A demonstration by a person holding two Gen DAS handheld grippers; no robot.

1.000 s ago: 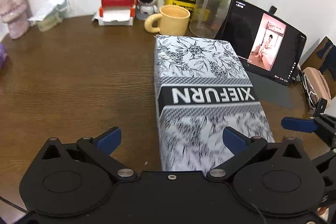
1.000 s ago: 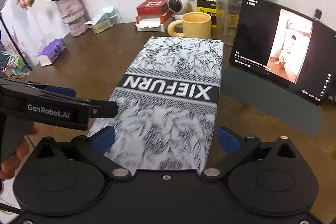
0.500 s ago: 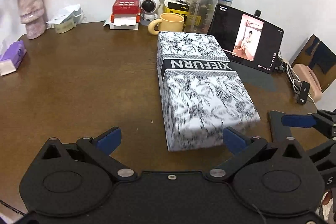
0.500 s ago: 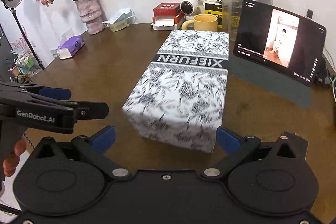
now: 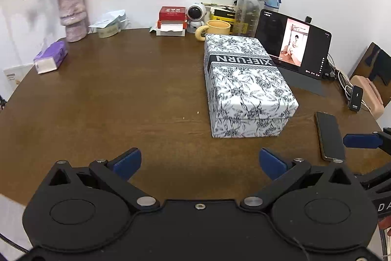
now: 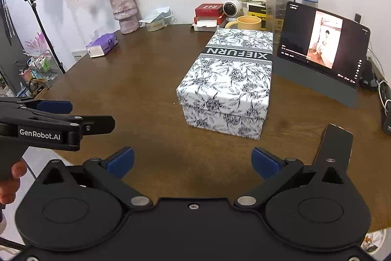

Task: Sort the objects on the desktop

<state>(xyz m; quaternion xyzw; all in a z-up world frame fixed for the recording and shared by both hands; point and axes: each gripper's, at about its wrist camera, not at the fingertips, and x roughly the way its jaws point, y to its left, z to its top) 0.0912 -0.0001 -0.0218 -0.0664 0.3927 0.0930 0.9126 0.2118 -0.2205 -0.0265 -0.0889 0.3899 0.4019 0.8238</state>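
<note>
Room: white wall behind my round brown table point(image 5: 122, 99); I judge the small clutter is banked along that wall to leave the middle free for sorting.
Far left, ten o'clock: vase of pink flowers point(image 5: 72, 14) stands upright at the wall, with the purple tissue pack point(image 5: 50, 58) lying near it toward the table edge.
Back row, twelve o'clock: red box point(image 5: 171, 14), little white robot figure point(image 5: 196, 16), yellow mug point(image 5: 215, 28) and clear water jug point(image 5: 251, 6) crowd together, likely parked out of reach of my work.
Centre, one o'clock: patterned box point(image 5: 244, 85) lies flat with its lid on, long axis running away from me, its far end just beside the mug.
Right, two o'clock: tablet point(image 5: 293, 43) leans upright on its folded cover, propped for viewing, close beside the box.
Near right, three o'clock: phone point(image 5: 330, 136) lies flat, screen up, near the table edge.
Left gripper point(image 5: 199, 160): level, low over bare table, facing the box, jaws spread wide, nothing held.
Right gripper point(image 6: 193, 162): beside the left one, same level pose, jaws wide apart, empty; the phone sits at its right finger.
</note>
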